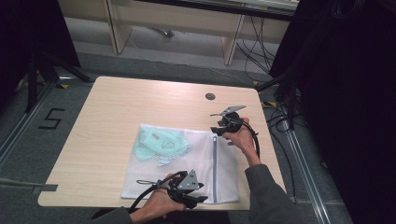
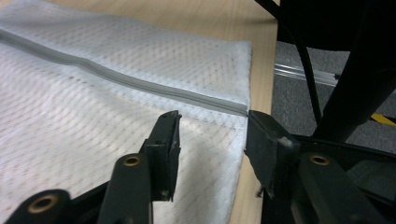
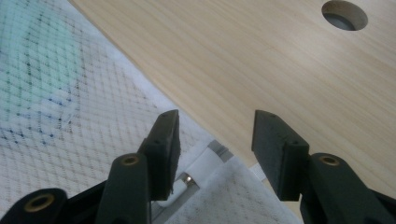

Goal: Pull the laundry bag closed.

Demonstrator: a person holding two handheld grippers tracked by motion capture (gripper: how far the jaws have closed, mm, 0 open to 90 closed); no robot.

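The laundry bag point(image 1: 187, 163) was white woven mesh cloth, matt and slightly rough, with a smooth pale plastic zip point(image 1: 214, 163) down it. The table point(image 1: 140, 102) was light wood-grain laminate, smooth with a soft sheen. Matt black plastic formed both grippers' jaws.

One white mesh laundry bag point(image 1: 187, 163) lies on the one wooden surface point(image 1: 121, 107), with one zipper point(image 1: 215, 163) along it and one pale green garment point(image 1: 159, 143) inside. Two claws: left point(image 1: 198, 198), right point(image 1: 215, 129). One round hole point(image 1: 210, 96) in the surface.
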